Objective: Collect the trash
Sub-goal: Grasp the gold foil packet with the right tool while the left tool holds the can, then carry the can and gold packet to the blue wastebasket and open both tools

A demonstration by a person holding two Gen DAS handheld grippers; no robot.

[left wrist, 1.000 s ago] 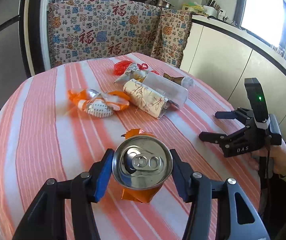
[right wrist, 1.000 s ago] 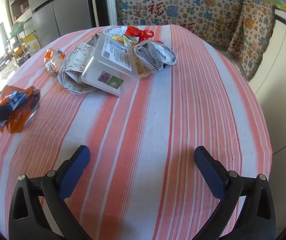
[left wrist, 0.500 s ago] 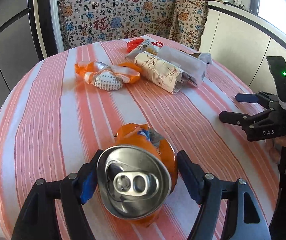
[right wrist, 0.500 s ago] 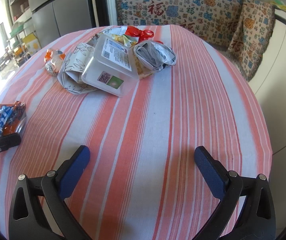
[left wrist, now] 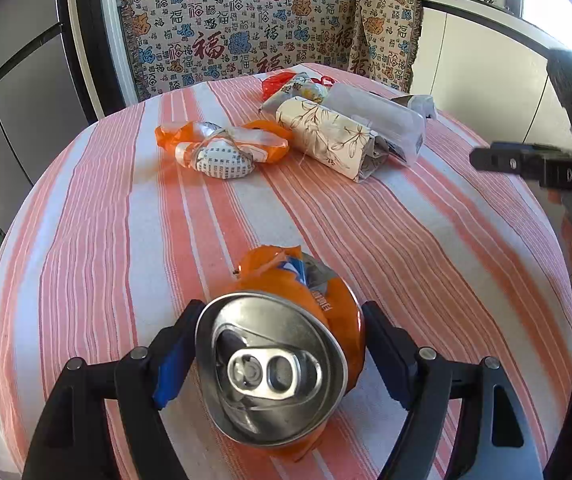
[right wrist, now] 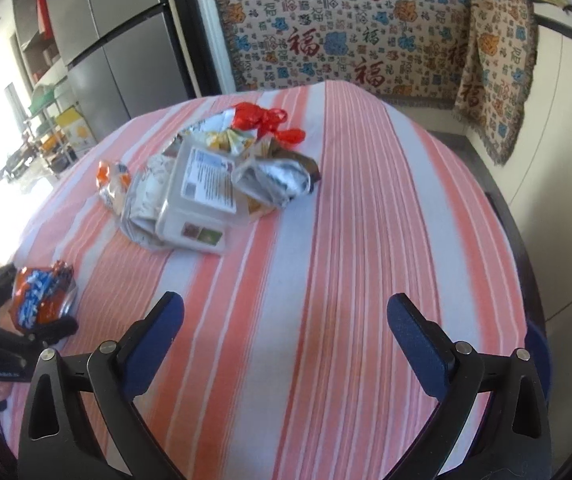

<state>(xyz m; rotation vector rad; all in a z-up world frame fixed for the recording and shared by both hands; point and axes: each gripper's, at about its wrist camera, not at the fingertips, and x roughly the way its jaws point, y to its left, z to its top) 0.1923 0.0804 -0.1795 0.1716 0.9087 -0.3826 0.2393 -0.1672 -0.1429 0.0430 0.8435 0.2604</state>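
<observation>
- Nearest to us, the left gripper [left wrist: 282,360] has its jaws opening around the crushed orange can [left wrist: 282,356]; the can lies between them on the striped counter [left wrist: 86,240], and a gap shows at the right pad, so we judge it is being let go.
- The right gripper [right wrist: 286,320] hangs over bare cloth with jaws spread wide and nothing between them.
- We judge the step in hand is setting the can down; the next move calls for backing the left jaws clear without knocking it, then reaching for more trash.
- Farther off lie the orange wrapper [left wrist: 222,148], the floral paper roll [left wrist: 325,136] and the clear plastic box [right wrist: 202,196].
- The red bag [right wrist: 264,118] behind them is partly hidden, and whether the left pad touches the can is hard to tell.
</observation>
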